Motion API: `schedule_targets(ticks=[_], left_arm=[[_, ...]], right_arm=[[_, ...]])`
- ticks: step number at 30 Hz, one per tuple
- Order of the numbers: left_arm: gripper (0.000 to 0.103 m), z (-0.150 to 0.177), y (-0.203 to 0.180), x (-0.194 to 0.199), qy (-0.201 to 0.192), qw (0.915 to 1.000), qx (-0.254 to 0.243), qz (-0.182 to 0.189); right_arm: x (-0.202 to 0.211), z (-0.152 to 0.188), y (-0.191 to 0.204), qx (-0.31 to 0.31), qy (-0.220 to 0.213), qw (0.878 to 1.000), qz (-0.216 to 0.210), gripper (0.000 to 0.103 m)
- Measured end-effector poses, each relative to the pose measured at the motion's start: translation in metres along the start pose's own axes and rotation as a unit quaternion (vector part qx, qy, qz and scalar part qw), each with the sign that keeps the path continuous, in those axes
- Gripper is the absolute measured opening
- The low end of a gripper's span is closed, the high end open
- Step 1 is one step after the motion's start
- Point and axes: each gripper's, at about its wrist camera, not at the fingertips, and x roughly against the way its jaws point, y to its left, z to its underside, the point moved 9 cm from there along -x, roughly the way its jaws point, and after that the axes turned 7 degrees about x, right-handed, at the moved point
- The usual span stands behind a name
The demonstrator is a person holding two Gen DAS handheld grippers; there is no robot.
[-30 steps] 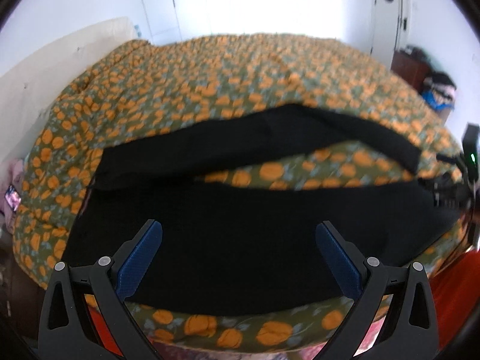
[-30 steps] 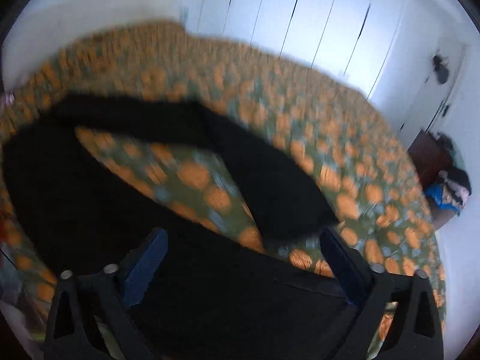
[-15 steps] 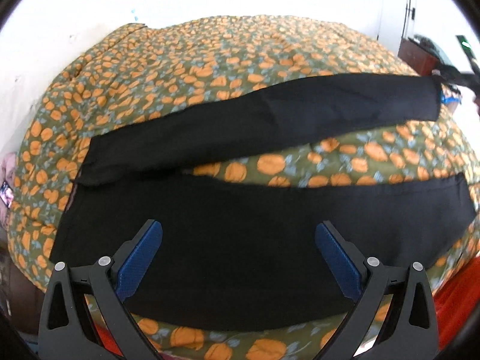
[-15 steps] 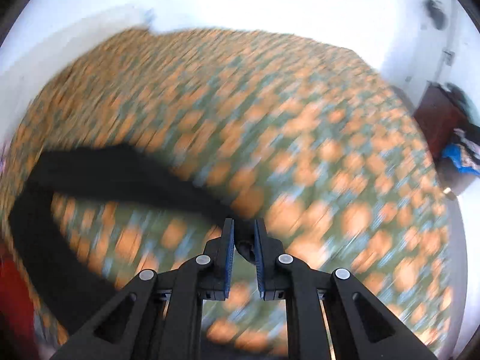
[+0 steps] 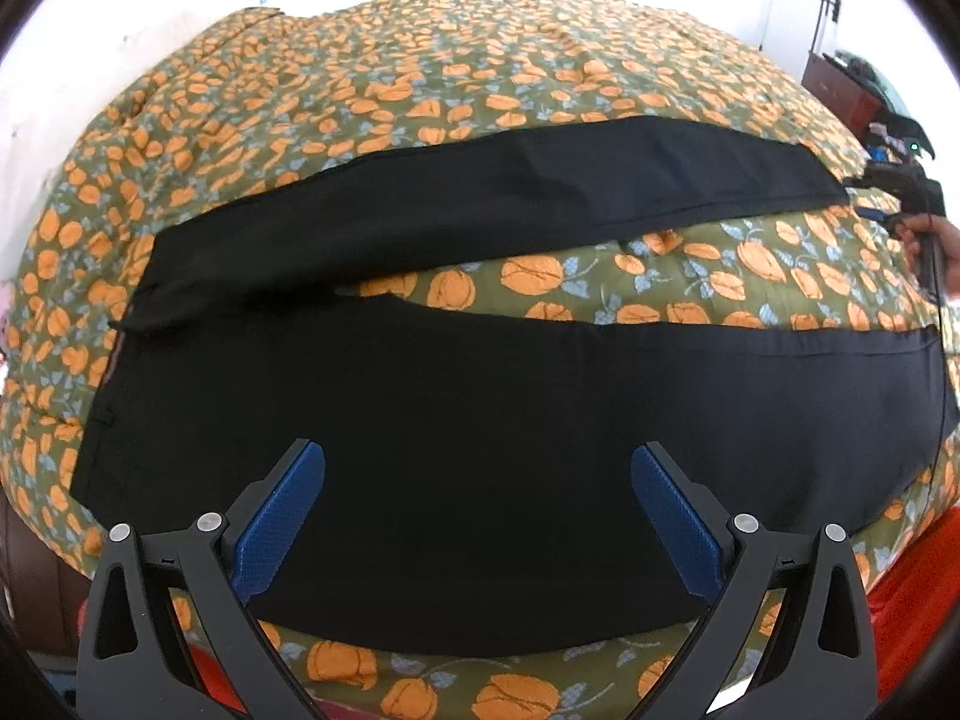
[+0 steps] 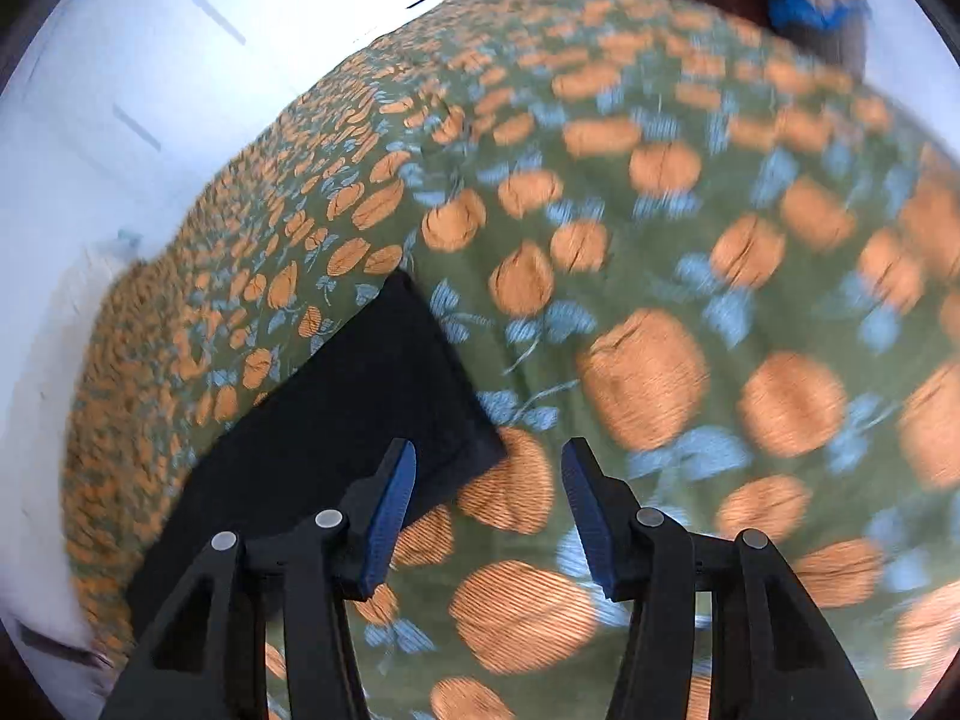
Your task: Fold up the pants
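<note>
The black pants (image 5: 480, 420) lie spread flat on the bed, waistband toward the left of the left wrist view and the two legs running out to the right in a shallow V, with a wedge of bedspread showing between them. The near leg lies broad and smooth below the left gripper; the far leg (image 5: 510, 204) is drawn out straight, a mild crease near its middle, its cuff ending beside the right gripper. This layout reads as preparation: both legs straightened so that one can be laid over the other lengthwise, a fold not yet made. The left gripper (image 5: 478, 513) hangs above the near leg with its blue pads set wide apart and nothing between them; whether it touches the cloth cannot be told. The right gripper (image 6: 485, 519) has its jaws moderately parted and empty, positioned just off the cuff corner (image 6: 444, 396), which lies flat on the bedspread to the left of the jaws; in the left view it appears at the far right edge, held in the person's hand (image 5: 942, 252). The right view is blurred, so fine detail there is unreliable. The supporting surface is a quilted bedspread (image 5: 480, 60), olive green with orange pumpkin-like shapes and pale blue leaves, soft and slightly rumpled. Beyond it stand white walls and a dark wooden cabinet (image 5: 831, 84) at far right.
</note>
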Motion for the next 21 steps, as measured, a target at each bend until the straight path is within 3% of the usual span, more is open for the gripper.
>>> schedule_targets(ticks=[2,3,4,5,7,9,11,13,16,18,19,20,21], left_arm=[[0.102,0.000,-0.001,-0.004,0.003,1.0000,-0.006,-0.005],[0.102,0.001,-0.001,-0.006,0.006,0.9999,-0.008,-0.007],[0.102,0.001,0.000,-0.009,0.011,0.9998,-0.011,-0.009],[0.102,0.001,0.001,-0.014,0.013,0.9998,-0.011,-0.012],[0.102,-0.003,0.007,-0.023,0.016,0.9997,-0.010,-0.018],[0.102,-0.020,0.018,-0.036,0.020,0.9995,-0.006,-0.024],[0.102,-0.062,0.041,-0.050,0.001,0.9993,0.025,-0.028],[0.102,-0.100,0.065,-0.061,-0.026,0.9975,0.050,-0.043],[0.102,-0.156,0.108,-0.104,-0.046,0.9921,0.062,-0.099],[0.102,-0.167,0.150,-0.159,-0.002,0.9792,0.047,-0.197],[0.102,-0.163,0.173,-0.186,0.034,0.9680,0.048,-0.244],[0.103,-0.157,0.193,-0.207,0.061,0.9592,0.059,-0.270],[0.103,-0.155,0.207,-0.217,0.067,0.9569,0.074,-0.273]], right_arm=[[-0.022,0.004,-0.002,-0.041,0.015,0.999,-0.011,0.051],[-0.027,0.003,0.002,-0.046,0.020,0.999,-0.003,0.034],[-0.023,-0.003,0.009,-0.027,0.005,1.000,0.010,0.026],[-0.014,-0.015,0.020,0.008,-0.018,1.000,0.018,0.025],[-0.005,-0.029,0.031,0.081,-0.040,0.994,0.069,0.026],[-0.013,-0.030,0.020,0.126,-0.012,0.978,0.167,0.035],[-0.012,-0.028,0.013,0.128,-0.001,0.972,0.196,0.044],[0.005,-0.028,0.021,0.131,-0.041,0.967,0.213,0.051],[0.012,-0.018,0.069,0.173,-0.054,0.969,0.167,0.058],[0.001,-0.004,0.121,0.202,-0.029,0.974,0.100,0.061],[-0.002,0.005,0.142,0.211,-0.013,0.975,0.070,0.065],[-0.012,0.019,0.173,0.222,0.012,0.975,0.030,0.073],[-0.026,0.037,0.207,0.232,0.042,0.972,-0.014,0.077]])
